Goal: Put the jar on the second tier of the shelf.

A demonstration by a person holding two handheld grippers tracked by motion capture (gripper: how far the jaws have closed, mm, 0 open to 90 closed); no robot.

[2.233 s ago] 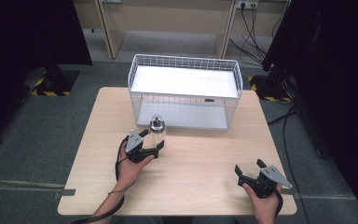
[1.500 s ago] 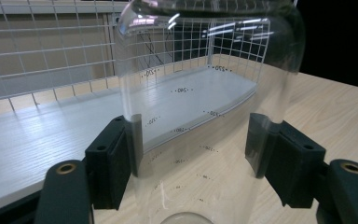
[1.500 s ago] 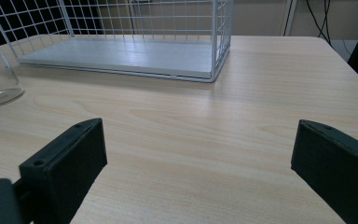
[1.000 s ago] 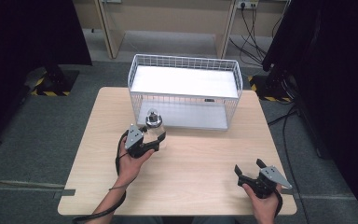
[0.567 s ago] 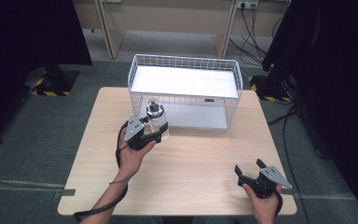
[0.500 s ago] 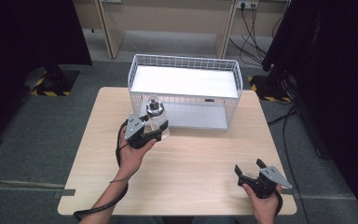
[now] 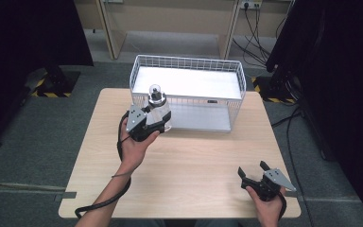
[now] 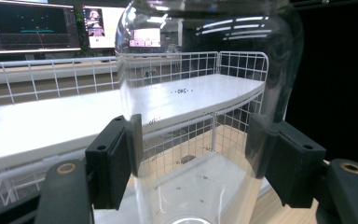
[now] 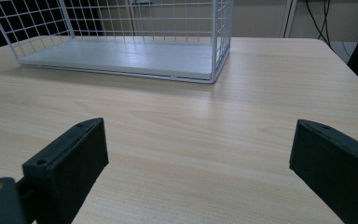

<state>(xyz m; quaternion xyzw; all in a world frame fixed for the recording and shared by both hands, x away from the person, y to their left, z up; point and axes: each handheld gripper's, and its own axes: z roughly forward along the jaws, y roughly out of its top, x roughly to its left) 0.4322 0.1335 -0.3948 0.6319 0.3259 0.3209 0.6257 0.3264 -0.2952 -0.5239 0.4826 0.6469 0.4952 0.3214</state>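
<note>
One wire basket (image 7: 187, 90) just behind held bottle (image 7: 158, 108); table (image 7: 189, 161) beneath.

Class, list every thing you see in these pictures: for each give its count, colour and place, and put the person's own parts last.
Glass bottle: one, clear with a dark neck and a rounded stopper, upright between the left gripper's jaws, at the wire basket's front left corner.
Wire basket: one, white, with a white floor, at the far side of the table.
Table: one, light wood, in the middle of the room.
Monitors: several, dark screens, behind the basket in the left gripper view.
Cables: several, black, on the floor behind the table.
Left gripper: one, black with a grey plate, shut on the bottle.
Right gripper: one, black with a grey plate, jaws open, near the table's front right corner.
</note>
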